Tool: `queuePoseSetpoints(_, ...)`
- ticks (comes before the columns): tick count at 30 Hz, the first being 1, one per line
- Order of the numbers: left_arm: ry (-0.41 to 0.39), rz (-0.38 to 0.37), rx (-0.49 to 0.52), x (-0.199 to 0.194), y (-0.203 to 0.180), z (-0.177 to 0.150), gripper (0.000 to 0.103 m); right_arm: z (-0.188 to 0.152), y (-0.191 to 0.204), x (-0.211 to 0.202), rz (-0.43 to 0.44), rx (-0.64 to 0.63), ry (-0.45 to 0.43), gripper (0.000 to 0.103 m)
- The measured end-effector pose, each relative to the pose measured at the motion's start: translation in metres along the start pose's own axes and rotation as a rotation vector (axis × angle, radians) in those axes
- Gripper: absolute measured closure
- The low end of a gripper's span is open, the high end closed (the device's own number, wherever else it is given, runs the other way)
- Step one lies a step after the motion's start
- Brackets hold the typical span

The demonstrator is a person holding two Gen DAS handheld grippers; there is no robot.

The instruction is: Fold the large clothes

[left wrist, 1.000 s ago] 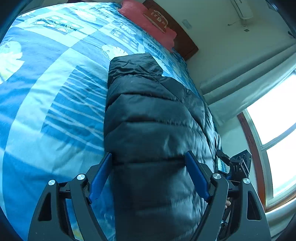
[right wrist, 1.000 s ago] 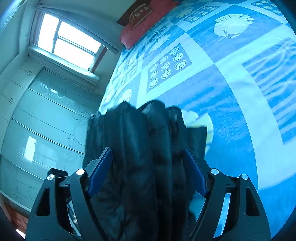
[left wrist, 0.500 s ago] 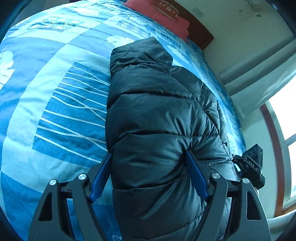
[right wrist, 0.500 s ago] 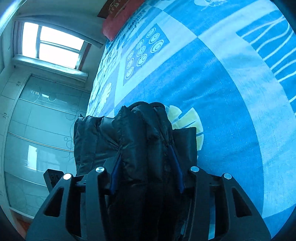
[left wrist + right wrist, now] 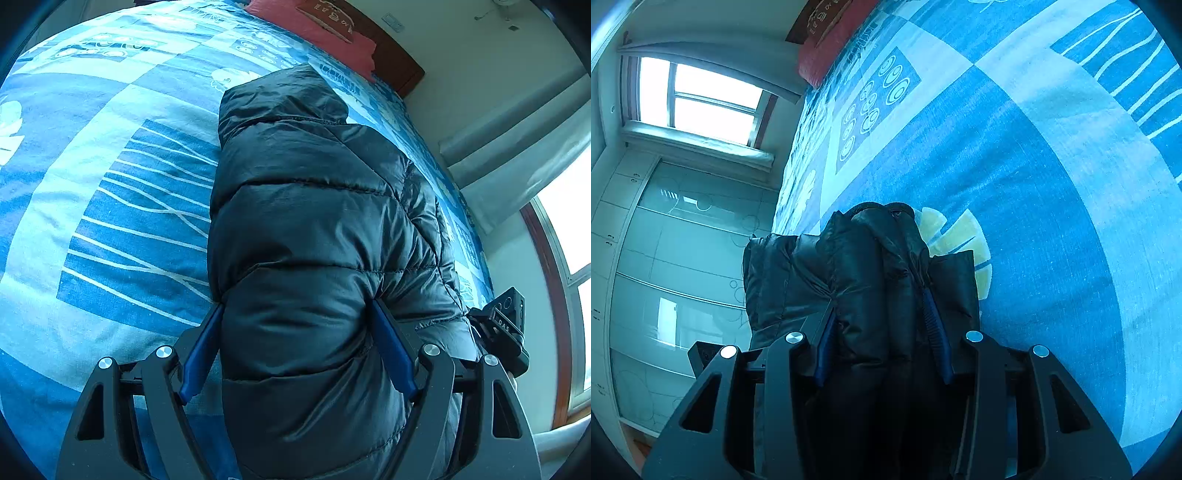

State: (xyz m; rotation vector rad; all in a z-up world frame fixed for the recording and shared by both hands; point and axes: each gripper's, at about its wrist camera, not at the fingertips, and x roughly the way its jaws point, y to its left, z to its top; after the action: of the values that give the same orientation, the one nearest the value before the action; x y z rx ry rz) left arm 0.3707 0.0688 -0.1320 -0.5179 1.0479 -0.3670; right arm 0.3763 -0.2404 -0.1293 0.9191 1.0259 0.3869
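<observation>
A black quilted puffer jacket (image 5: 310,229) lies folded lengthwise on the blue patterned bedspread (image 5: 110,206). My left gripper (image 5: 295,314) has its blue pads wide apart on either side of the jacket's near end, the padding bulging between them. My right gripper (image 5: 881,306) is shut on a bunched edge of the same jacket (image 5: 864,266), with the fabric squeezed between its pads. The right gripper's body shows at the far right edge of the left wrist view (image 5: 506,325).
A red pillow (image 5: 317,26) lies at the wooden headboard (image 5: 402,66). A window (image 5: 698,107) and a glass-fronted wardrobe (image 5: 665,280) stand beside the bed. The bedspread (image 5: 1052,184) stretches flat to the right of the jacket.
My right gripper has closed from wide open onto the jacket's bunched edge. The left gripper has tilted a little, still straddling the jacket.
</observation>
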Motion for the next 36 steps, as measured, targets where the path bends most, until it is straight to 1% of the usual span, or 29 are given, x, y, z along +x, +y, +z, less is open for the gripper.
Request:
queuePoseSetpoints(1,-0.001,-0.007,0.002,-0.004,0.0,-0.002,0.026,0.002,0.002,-0.001,0.002,-0.005,-0.004,0.059)
queuePoseSetpoints(4,-0.011,-0.031,-0.008,-0.012,0.003,-0.003,0.025,-0.002,0.007,-0.011,0.008,-0.013,-0.02,0.051)
queuePoseSetpoints(6,-0.02,-0.038,-0.022,-0.021,0.007,-0.007,0.025,-0.005,0.014,-0.019,-0.001,-0.026,-0.032,0.042)
queuePoseSetpoints(7,-0.026,-0.035,-0.024,-0.026,0.007,-0.008,0.025,-0.007,0.017,-0.024,-0.006,-0.033,-0.037,0.04)
queuePoseSetpoints(9,-0.062,-0.02,-0.019,-0.043,0.007,-0.016,0.025,-0.016,0.025,-0.037,-0.024,-0.065,-0.045,0.031)
queuePoseSetpoints(11,-0.087,-0.027,-0.013,-0.058,0.007,-0.026,0.025,-0.025,0.031,-0.045,-0.03,-0.093,-0.041,0.025)
queuePoseSetpoints(13,-0.092,-0.045,-0.016,-0.068,0.009,-0.039,0.025,-0.039,0.034,-0.053,-0.03,-0.115,-0.029,0.024)
queuePoseSetpoints(16,-0.068,-0.083,-0.032,-0.072,0.012,-0.062,0.024,-0.057,0.03,-0.059,-0.029,-0.116,-0.023,0.021)
queuePoseSetpoints(19,-0.045,-0.135,-0.065,-0.069,0.015,-0.078,0.024,-0.068,0.018,-0.053,-0.022,-0.073,0.01,0.022)
queuePoseSetpoints(20,-0.047,-0.139,-0.067,-0.067,0.014,-0.08,0.025,-0.07,0.014,-0.05,-0.018,-0.054,0.017,0.028)
queuePoseSetpoints(21,-0.052,-0.135,-0.064,-0.065,0.013,-0.082,0.029,-0.071,0.01,-0.046,-0.003,-0.028,0.023,0.036)
queuePoseSetpoints(22,-0.047,-0.141,-0.066,-0.063,0.012,-0.082,0.037,-0.071,0.007,-0.044,0.01,-0.012,0.024,0.039)
queuePoseSetpoints(24,-0.047,-0.123,-0.07,-0.062,0.009,-0.082,0.039,-0.071,0.006,-0.042,0.006,-0.019,0.024,0.047)
queuePoseSetpoints(25,-0.046,-0.102,-0.057,-0.06,0.006,-0.08,0.04,-0.071,0.005,-0.04,0.006,-0.022,0.025,0.048)
queuePoseSetpoints(28,-0.047,-0.074,-0.03,-0.058,0.004,-0.081,0.04,-0.07,-0.001,-0.038,0.026,-0.003,0.022,0.05)
queuePoseSetpoints(36,-0.051,-0.06,-0.022,-0.051,0.001,-0.079,0.04,-0.073,-0.013,-0.035,0.033,0.022,0.001,0.052)
